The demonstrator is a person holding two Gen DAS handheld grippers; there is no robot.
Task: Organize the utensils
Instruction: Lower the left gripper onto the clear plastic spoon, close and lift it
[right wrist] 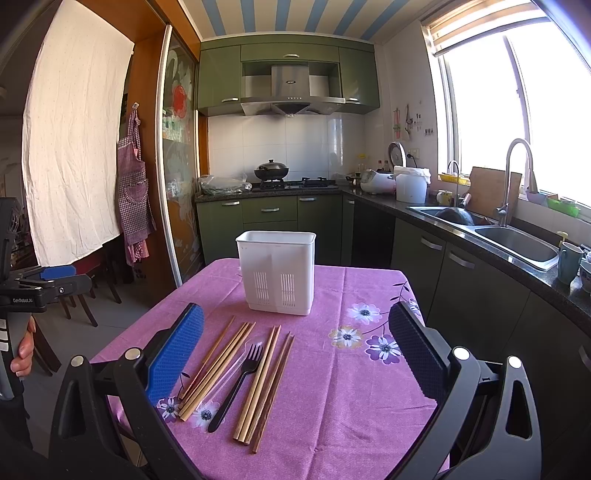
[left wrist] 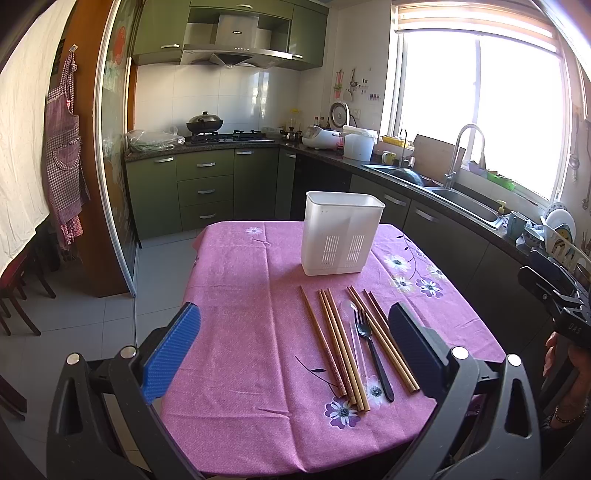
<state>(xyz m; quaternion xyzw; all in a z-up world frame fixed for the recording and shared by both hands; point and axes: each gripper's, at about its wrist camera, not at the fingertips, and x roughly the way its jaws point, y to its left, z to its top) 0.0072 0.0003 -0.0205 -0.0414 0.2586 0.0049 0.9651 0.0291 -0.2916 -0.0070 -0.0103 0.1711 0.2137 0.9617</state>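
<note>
Pink floral-clothed counter point(right wrist: 332, 406) carries upright white plastic slotted utensil holder point(right wrist: 276, 273), wooden chopsticks point(right wrist: 264, 384), black plastic fork point(right wrist: 240, 380). Left tool point(left wrist: 295, 343) and right tool point(right wrist: 295, 347) gape wide, empty.

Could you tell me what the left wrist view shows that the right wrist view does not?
Only the left wrist view shows the dish rack with plates by the sink. Only the right wrist view shows the striped ceiling. Both share the white utensil holder on the pink tablecloth, with chopsticks, a black fork and a clear spoon lying before it.
</note>
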